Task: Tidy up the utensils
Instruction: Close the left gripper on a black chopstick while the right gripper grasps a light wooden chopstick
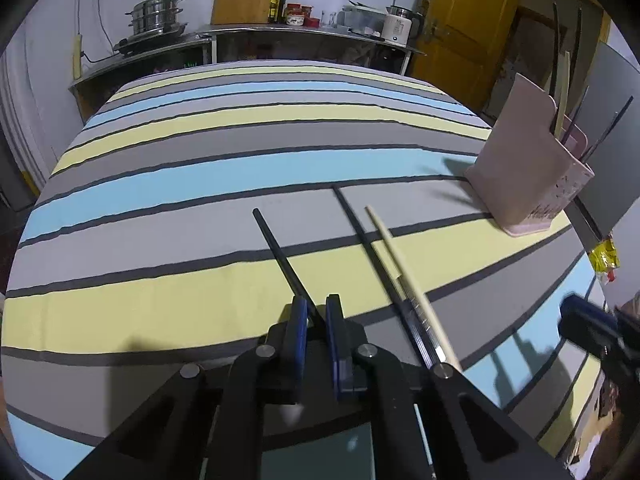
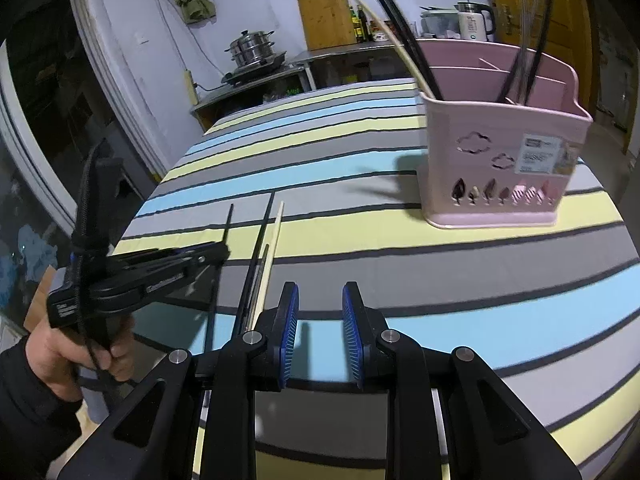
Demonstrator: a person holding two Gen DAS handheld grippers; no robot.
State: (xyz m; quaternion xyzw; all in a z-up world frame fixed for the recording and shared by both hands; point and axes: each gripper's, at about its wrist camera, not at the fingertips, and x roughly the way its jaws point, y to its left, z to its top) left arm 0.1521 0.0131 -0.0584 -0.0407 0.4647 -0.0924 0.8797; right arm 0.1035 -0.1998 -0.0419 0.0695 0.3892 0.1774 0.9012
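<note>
My left gripper (image 1: 316, 310) is shut on a black chopstick (image 1: 280, 252) that points forward over the striped tablecloth; it also shows in the right wrist view (image 2: 226, 250). To its right lie a second black chopstick (image 1: 372, 252) and a pale wooden chopstick (image 1: 404, 272), side by side on the cloth; they show in the right wrist view (image 2: 272, 240) too. A pink utensil holder (image 1: 524, 184) stands at the right, with several chopsticks upright in it (image 2: 500, 148). My right gripper (image 2: 320, 312) is open and empty, above the cloth near the front edge.
The striped tablecloth (image 1: 200, 184) covers the whole table. A counter (image 1: 280, 32) with a steamer pot, cutting board, bottles and a kettle stands behind. A yellow door (image 1: 460, 20) is at the back right. A yellow packet (image 1: 604, 260) lies off the right edge.
</note>
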